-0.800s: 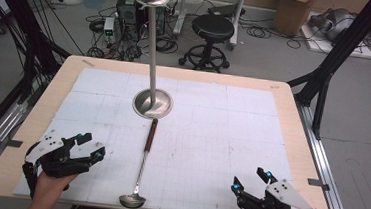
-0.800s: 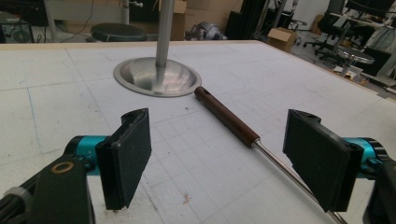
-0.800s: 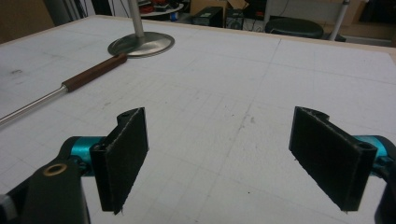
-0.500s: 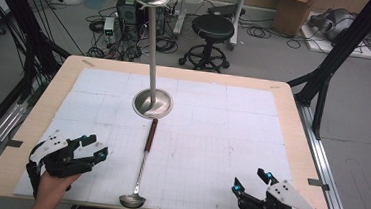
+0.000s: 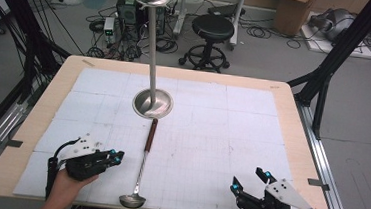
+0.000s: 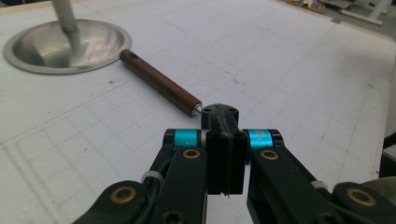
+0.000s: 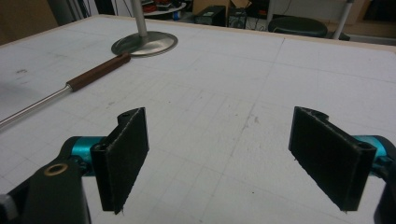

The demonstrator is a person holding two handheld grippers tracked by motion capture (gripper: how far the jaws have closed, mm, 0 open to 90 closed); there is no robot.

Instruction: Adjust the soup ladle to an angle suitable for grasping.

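Note:
A steel ladle lies on the white gridded mat, its bowl near the front edge and its brown wooden handle pointing at the round base of a metal stand. My left gripper rests left of the ladle's shaft, shut with nothing between its pads. In the left gripper view the joined jaws point at the end of the wooden handle. My right gripper sits at the front right, open and empty. Its view shows wide-apart pads, with the handle far to the left.
The stand's pole rises from the base to a small dish at the top. The table's wooden border frames the mat. A black stool, cables and boxes stand on the floor behind the table.
The left gripper's jaws, apart in the earlier frames, now stand together, and that hand has shifted slightly right toward the ladle. The right gripper has stayed where it was.

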